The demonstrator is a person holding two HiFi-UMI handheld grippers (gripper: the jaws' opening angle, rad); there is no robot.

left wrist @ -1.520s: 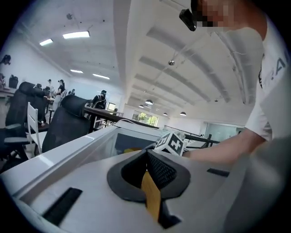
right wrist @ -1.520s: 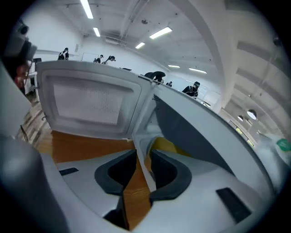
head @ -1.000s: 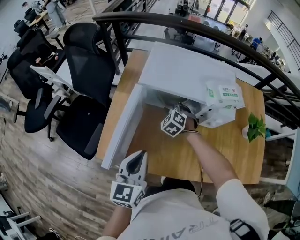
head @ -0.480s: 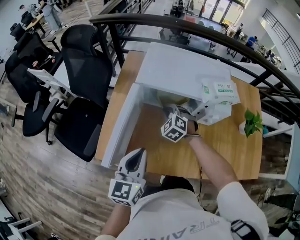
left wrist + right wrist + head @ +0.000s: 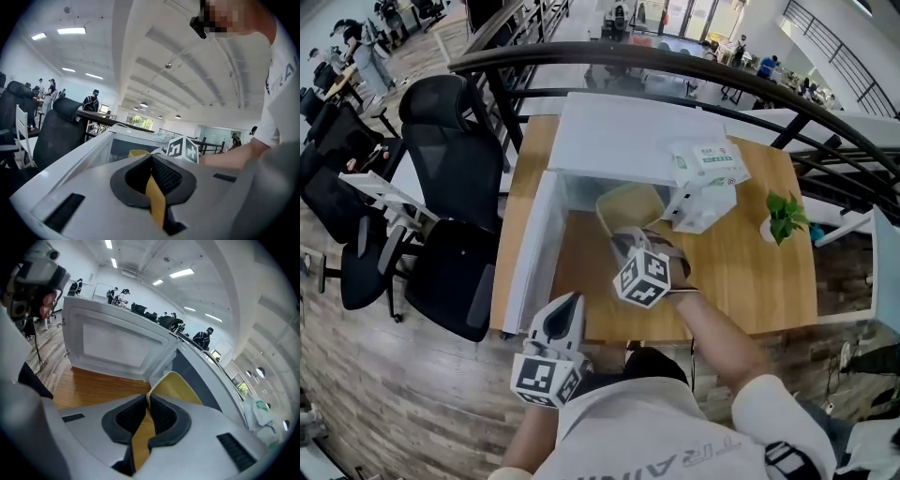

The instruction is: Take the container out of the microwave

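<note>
A white microwave [image 5: 619, 141] stands on the wooden table [image 5: 750, 281] with its door [image 5: 528, 248] swung open to the left. A pale yellow container [image 5: 628, 206] sits tilted at the mouth of the cavity, mostly outside it. My right gripper [image 5: 625, 242] is shut on its near rim. In the right gripper view the jaws [image 5: 148, 397] pinch the thin edge of the container [image 5: 176, 383], with the door [image 5: 117, 345] behind. My left gripper [image 5: 562, 323] hangs shut and empty off the table's front edge. Its own view shows the left gripper [image 5: 151, 157] pointing at the microwave.
A green and white packet [image 5: 705, 161] lies on the microwave's right top corner, with a white box [image 5: 703, 206] below it. A small potted plant [image 5: 783, 216] stands at the table's right. Black office chairs [image 5: 450, 187] crowd the left side. A dark railing [image 5: 675, 66] curves behind.
My right gripper has drawn back toward me, and the yellow container has come out of the cavity with it. The left gripper has stayed near the table's front edge.
</note>
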